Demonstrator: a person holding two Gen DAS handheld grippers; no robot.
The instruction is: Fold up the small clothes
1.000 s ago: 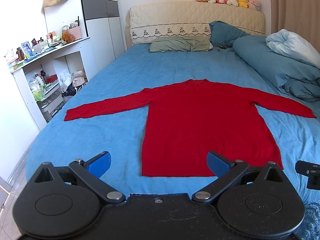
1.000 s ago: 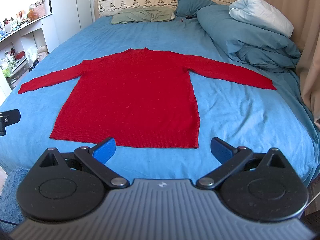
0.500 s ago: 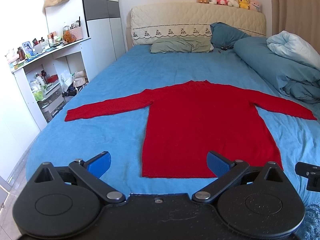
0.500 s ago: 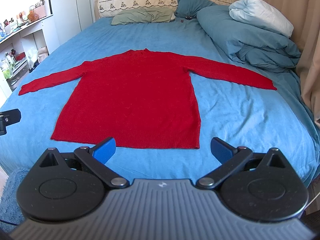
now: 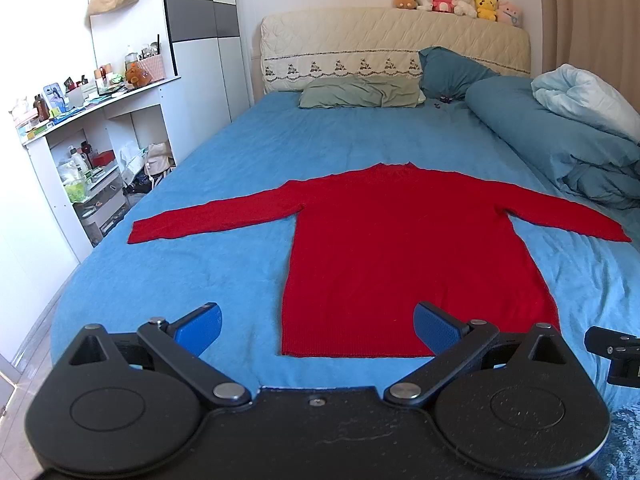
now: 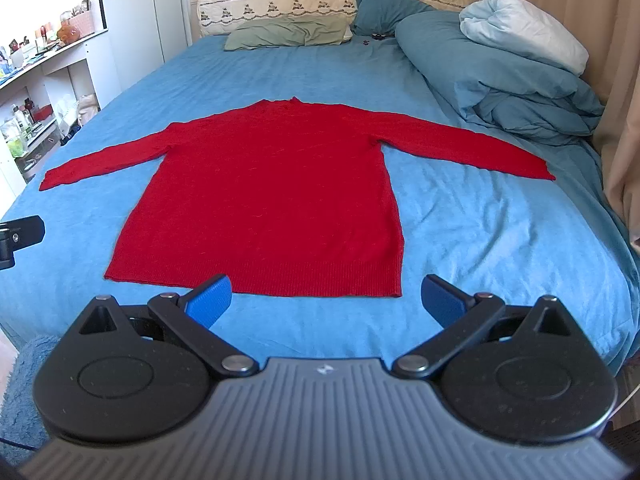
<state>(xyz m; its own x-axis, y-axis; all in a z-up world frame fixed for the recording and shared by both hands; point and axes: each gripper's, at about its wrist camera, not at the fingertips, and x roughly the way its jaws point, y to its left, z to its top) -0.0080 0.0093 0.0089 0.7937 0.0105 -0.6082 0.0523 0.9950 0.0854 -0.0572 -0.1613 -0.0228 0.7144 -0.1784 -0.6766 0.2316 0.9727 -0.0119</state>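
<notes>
A red long-sleeved sweater [image 5: 404, 248] lies flat on the blue bed [image 5: 240, 152], sleeves spread to both sides, hem toward me. It also shows in the right wrist view [image 6: 272, 196]. My left gripper [image 5: 316, 326] is open and empty, held above the bed's near edge by the hem's left corner. My right gripper [image 6: 326, 298] is open and empty, just short of the hem's right part. Part of the right gripper shows at the left view's right edge [image 5: 616, 350].
A rolled blue duvet [image 6: 504, 76] lies along the bed's right side, by a curtain [image 6: 616, 80]. Pillows [image 5: 360, 94] and a padded headboard [image 5: 392, 52] are at the far end. Cluttered white shelves [image 5: 80, 152] stand left of the bed.
Both grippers have drifted very slightly; the sweater sits a little lower in both views. Jaws stay open and the sweater has not moved.
</notes>
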